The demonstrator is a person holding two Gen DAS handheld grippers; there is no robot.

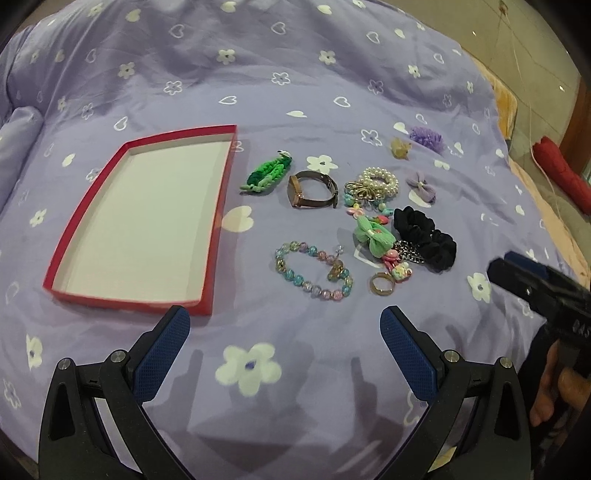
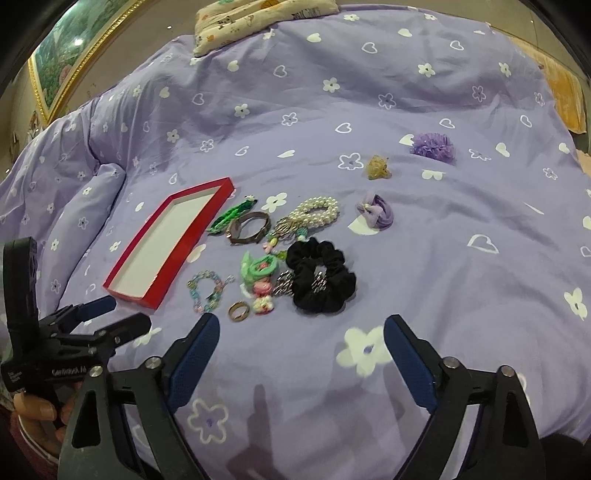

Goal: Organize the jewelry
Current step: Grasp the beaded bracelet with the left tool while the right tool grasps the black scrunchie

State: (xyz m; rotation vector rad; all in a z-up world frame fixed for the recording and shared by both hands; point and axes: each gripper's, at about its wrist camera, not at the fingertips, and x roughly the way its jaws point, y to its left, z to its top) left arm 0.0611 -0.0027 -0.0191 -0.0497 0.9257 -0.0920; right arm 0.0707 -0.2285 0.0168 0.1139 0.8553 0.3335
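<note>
Gold picture frame (image 2: 74,55) only in right view, both claws (image 1: 284,325) (image 2: 301,332) spread, empty

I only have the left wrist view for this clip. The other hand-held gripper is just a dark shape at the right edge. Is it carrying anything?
Observer: No. The right wrist view shows the right hand-held gripper wide open over the quilt, with nothing between its pads.
Operator: What lies nearest in front of it?
Observer: The ring, just beyond the fingertip nearer the red box. The black scrunchie lies a little farther out.
Operator: Anything at the far end of the bed?
Observer: A patterned pillow, which your view does not show.
</note>
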